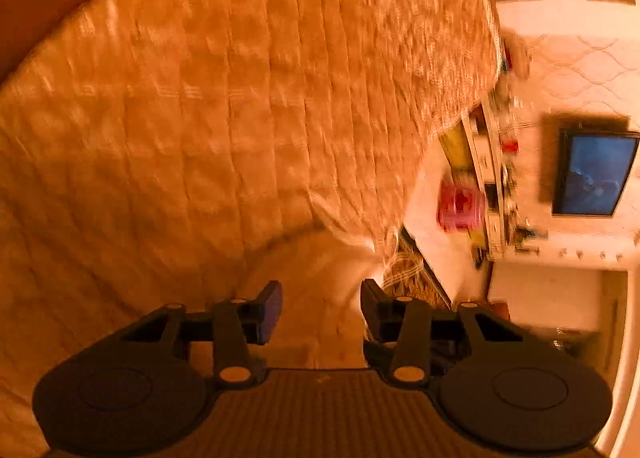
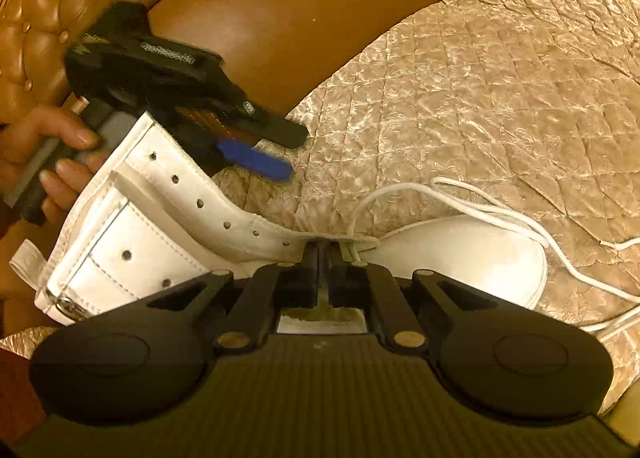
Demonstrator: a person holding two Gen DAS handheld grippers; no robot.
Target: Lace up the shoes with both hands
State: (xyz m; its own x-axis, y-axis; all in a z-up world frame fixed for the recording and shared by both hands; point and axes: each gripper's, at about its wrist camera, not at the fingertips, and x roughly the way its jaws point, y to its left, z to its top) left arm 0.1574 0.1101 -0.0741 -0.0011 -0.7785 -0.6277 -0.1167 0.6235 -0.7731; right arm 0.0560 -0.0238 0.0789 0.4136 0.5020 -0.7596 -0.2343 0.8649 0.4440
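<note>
The white high-top shoe (image 2: 168, 234) lies on its side on the quilted gold bedspread (image 2: 500, 105), its long axis running from the ankle collar at the left edge of the right wrist view to the toe cap at centre right. Its eyelet rows (image 2: 200, 202) are empty for most of their length. The white lace (image 2: 480, 201) loops loosely out over the toe toward the right edge.

The right gripper (image 2: 323, 248) sits at lower centre, right at the throat of the shoe where the lowest eyelets meet the toe; its jaws are pinched nearly together, probably on the lace or the eyelet flap, though what sits between them is hidden.

The left gripper (image 2: 260, 149), held in a hand (image 2: 52, 161) at the left, hovers above the upper eyelets, its blue pads parted and empty. In its own view, the left gripper (image 1: 320, 318) sees only bedspread, blurred.

The right gripper is much nearer the lace; the free end lies to its right.
</note>
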